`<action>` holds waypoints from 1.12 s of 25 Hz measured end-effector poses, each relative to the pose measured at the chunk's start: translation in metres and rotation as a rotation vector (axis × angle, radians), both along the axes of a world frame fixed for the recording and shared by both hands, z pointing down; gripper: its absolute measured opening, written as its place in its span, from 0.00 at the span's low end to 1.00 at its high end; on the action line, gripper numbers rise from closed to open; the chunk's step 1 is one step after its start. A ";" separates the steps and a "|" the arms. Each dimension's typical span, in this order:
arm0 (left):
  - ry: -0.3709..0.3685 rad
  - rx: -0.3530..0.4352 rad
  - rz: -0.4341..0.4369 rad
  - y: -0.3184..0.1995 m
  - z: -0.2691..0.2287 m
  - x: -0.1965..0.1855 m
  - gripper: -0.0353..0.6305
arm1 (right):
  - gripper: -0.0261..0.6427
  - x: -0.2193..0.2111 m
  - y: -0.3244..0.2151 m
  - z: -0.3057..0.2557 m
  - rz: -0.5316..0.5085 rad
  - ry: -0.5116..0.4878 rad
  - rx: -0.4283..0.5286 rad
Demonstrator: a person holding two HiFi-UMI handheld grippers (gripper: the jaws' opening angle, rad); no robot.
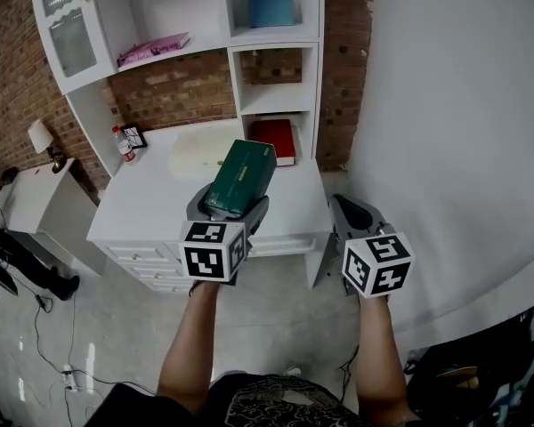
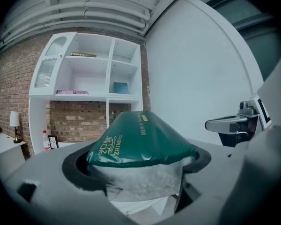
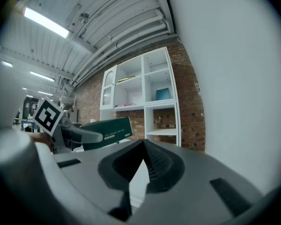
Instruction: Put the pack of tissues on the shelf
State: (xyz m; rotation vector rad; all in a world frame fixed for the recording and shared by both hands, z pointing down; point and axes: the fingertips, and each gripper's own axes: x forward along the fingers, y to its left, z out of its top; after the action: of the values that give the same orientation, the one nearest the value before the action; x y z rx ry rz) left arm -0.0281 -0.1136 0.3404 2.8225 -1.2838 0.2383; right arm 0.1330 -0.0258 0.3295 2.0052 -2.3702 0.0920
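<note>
1. Our left gripper (image 1: 228, 208) pinches the green pack of tissues (image 2: 140, 142), holding it tilted in the air.
2. Our right gripper (image 3: 143, 146) is pressed together and empty, off to one side.
3. The white shelf (image 1: 276, 105) stands beyond the white surface (image 1: 156, 205).

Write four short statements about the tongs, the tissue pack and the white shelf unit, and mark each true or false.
1. The left tongs clamp the green tissue pack. True.
2. The right tongs grip a book. False: they are shut on nothing.
3. The pack already lies on the shelf unit. False: the left tongs hold it in the air.
4. A blue item stands in an upper right compartment. True.
</note>
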 end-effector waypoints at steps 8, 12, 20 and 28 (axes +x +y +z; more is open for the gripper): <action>-0.007 0.003 -0.029 -0.013 0.004 0.016 0.75 | 0.05 0.020 -0.017 0.003 -0.022 -0.012 0.009; -0.001 0.010 -0.042 -0.025 0.003 0.021 0.75 | 0.05 0.026 -0.031 0.002 -0.035 -0.006 0.014; 0.017 0.023 -0.049 -0.070 0.007 0.037 0.75 | 0.05 0.040 -0.078 0.006 -0.048 0.020 0.017; 0.022 0.012 -0.042 -0.156 0.012 0.057 0.75 | 0.05 0.055 -0.166 0.005 -0.056 0.045 0.000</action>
State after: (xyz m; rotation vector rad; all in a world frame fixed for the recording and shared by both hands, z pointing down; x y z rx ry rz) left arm 0.0288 -0.2697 0.3522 2.7959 -1.3431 0.1988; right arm 0.1878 -0.1919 0.3350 1.9185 -2.3962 0.0439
